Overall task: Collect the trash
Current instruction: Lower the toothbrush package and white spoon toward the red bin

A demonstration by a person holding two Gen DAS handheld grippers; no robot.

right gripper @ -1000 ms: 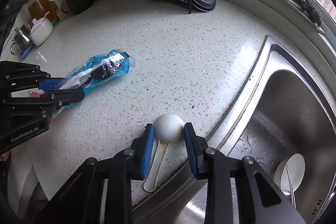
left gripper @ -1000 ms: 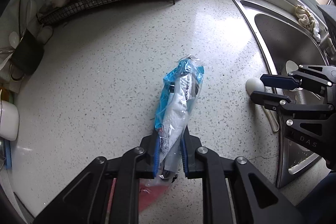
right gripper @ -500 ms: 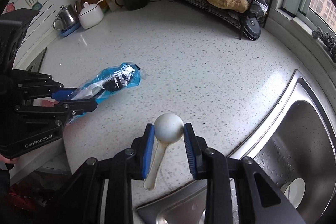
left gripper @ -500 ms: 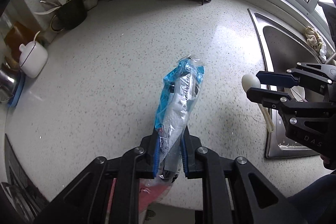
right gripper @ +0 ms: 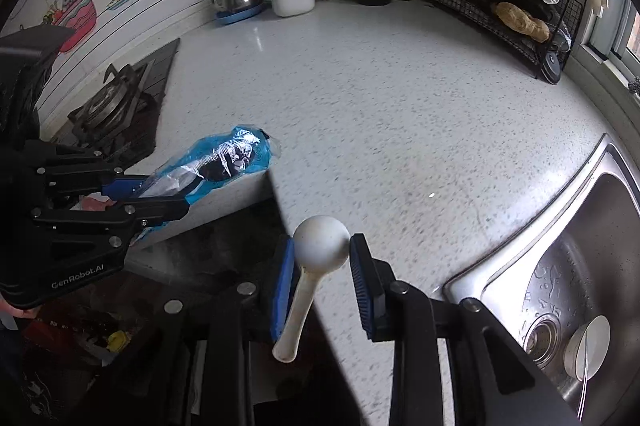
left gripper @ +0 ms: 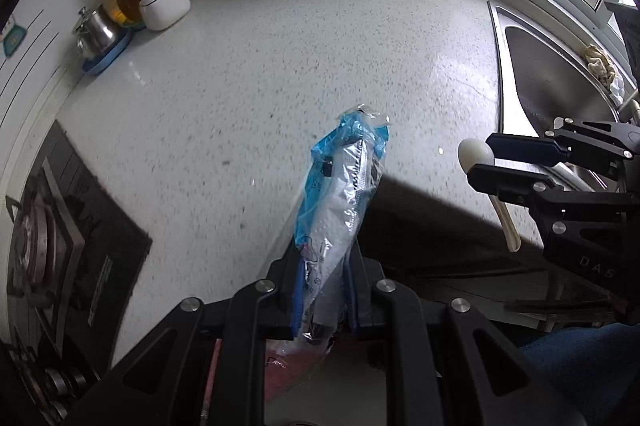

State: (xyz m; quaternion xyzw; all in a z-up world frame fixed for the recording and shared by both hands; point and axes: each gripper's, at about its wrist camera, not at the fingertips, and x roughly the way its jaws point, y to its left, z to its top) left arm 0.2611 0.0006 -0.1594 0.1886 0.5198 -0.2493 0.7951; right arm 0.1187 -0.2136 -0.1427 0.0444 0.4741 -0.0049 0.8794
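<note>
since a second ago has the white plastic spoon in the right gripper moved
Yes. The white plastic spoon has been carried back from the steel sink's rim, out past the counter's front edge.

Left wrist fisheye: looks steeply down along its fingers, high over speckled counter (left gripper: 280, 66), sink (left gripper: 560, 78) at right. Right wrist fisheye: same downward tilt, stove (right gripper: 116, 106) at left. Both share counter, corner rack (right gripper: 500, 6)

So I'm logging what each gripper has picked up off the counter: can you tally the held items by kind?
Blue plastic wrapper: 1, clamped in the left gripper
White spoon: 1, clamped in the right gripper
Total: 2 items held, both lifted clear of the countertop
</note>
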